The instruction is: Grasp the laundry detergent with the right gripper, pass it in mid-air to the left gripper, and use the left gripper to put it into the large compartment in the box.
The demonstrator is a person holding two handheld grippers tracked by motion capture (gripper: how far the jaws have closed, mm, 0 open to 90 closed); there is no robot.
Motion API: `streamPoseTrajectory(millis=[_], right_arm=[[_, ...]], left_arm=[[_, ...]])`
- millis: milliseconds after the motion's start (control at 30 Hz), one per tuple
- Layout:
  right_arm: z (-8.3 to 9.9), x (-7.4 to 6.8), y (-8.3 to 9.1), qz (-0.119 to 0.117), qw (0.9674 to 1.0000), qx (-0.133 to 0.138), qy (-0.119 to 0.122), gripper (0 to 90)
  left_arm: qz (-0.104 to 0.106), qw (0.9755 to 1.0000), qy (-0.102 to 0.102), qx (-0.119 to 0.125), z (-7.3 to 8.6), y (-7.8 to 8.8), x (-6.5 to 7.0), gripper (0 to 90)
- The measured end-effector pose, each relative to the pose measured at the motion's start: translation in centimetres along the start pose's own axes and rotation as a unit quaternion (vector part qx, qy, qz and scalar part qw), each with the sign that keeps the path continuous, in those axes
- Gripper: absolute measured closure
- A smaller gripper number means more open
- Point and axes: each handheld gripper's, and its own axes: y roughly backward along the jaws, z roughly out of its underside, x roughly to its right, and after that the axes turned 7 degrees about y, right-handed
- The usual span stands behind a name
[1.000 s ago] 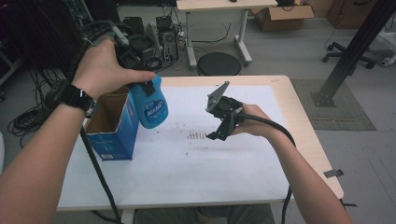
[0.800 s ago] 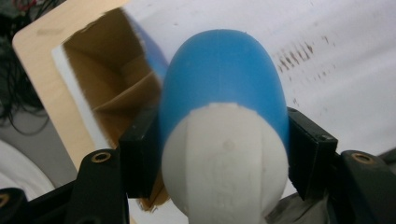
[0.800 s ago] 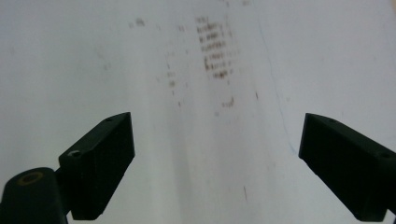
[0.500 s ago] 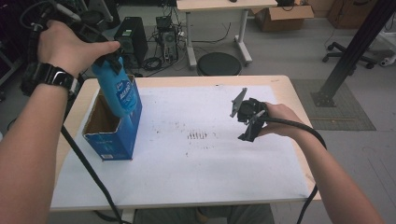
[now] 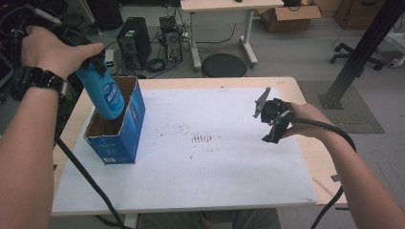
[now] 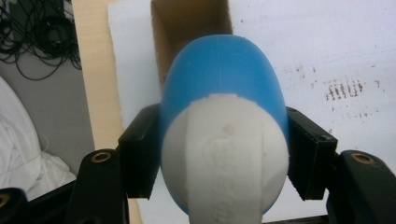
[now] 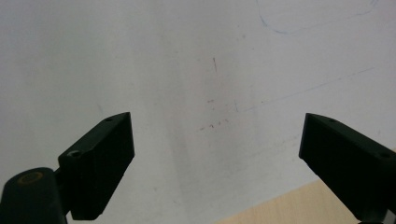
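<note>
We see a wooden bench (image 5: pixel 305 152) with a large white sheet (image 5: pixel 200 176) covering most of its top; bare wood shows along the left and right edges and at the far edge. The sheet carries small dark marks (image 5: pixel 203 139) near its middle

Near the left edge of the bench stands an open blue cardboard box (image 5: pixel 119 143), its mouth facing up and its brown inside visible. In the left tool view we look down along the box mouth, which lies beyond the bottle

Above the far end of that box we find a blue bottle (image 5: pixel 106 95) with a white cap end (image 6: pixel 226 158), tilted, its lower end reaching down into the box opening; whether it touches the box wall we cannot tell. The left tool (image 6: pixel 226 154) grips this bottle, one black jaw pressed to each side of the body just behind the white end. The left hand (image 5: pixel 50 50) holds that tool high over the far left corner of the bench, a black watch (image 5: pixel 36 81) on the wrist

Toward the right edge of the bench, the right hand (image 5: pixel 310 119) holds the right tool (image 5: pixel 274 138) just above the sheet. Its jaws stand wide apart with nothing between them, the white sheet beneath and a strip of bare wood at one corner
</note>
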Motion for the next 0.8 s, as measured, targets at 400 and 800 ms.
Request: streamPoseTrajectory(millis=[400,800], right_arm=[[0.6,-0.1,0.0,-0.007,0.9999,-0.009,0.007,9.5],[0.5,-0.5,-0.6,-0.008,0.9993,-0.033,0.019,9.6]], left_arm=[[-0.013,0.9997,0.011,-0.019,0.8,-3.6,-1.0,38.1],[-0.007,0.9988,0.010,-0.047,2.0,-8.4,-1.4,38.1]])
